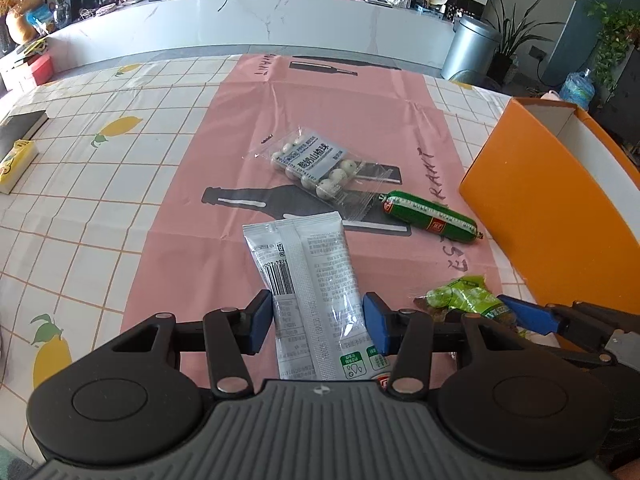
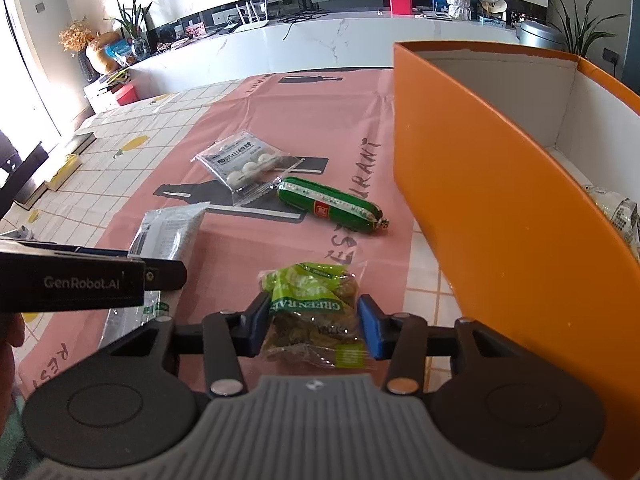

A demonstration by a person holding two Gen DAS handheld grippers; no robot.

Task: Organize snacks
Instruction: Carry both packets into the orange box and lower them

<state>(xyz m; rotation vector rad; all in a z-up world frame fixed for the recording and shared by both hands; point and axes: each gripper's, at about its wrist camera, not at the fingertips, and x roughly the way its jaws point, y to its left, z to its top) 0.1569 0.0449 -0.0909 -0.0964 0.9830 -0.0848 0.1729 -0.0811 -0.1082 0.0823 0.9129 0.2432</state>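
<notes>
Now four snacks, left tongs (image 1: 319,322) pinching silver sachet (image 1: 308,280), right tongs (image 2: 313,326) pinching raisin bag (image 2: 316,312).

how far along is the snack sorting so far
Done: at least one wrapped snack lies in the orange box. In hand: left gripper straddles the grey sachet, right gripper the green raisin bag. Left: the ball-candy pack and green sausage on the pink mat.

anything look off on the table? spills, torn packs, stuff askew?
Nothing spilled or torn. The pink mat is creased. The silver packet sits between the left gripper pads, the green raisin bag between the right gripper pads. Green sausage and candy pack lie loose beside the orange box.
</notes>
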